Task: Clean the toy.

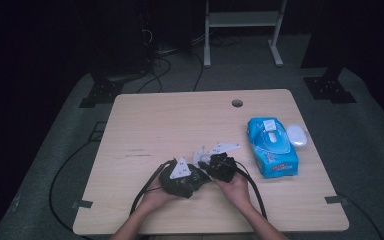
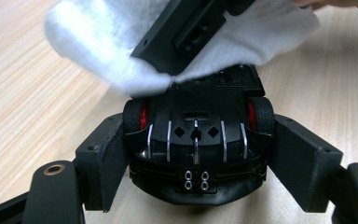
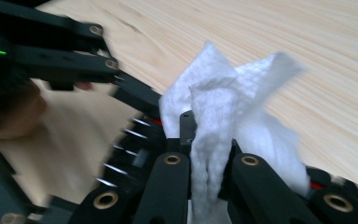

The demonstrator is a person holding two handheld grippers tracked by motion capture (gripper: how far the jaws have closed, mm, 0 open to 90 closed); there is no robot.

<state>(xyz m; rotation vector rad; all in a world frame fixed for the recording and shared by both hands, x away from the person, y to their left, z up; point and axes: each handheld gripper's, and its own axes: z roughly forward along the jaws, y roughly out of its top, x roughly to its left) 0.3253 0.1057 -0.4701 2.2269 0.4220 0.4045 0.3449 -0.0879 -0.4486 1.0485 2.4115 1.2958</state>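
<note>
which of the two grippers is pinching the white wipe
The right gripper: its jaws are shut on the white wipe, pressed against the black toy car. The left gripper clamps that car's sides instead.

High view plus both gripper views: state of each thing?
Black toy car with red wheel hubs: clamped in left claw, on table.
White wet wipe: pinched in right claw, pressed on car.
Blue wipes pack: flat on table, lid open.
</note>
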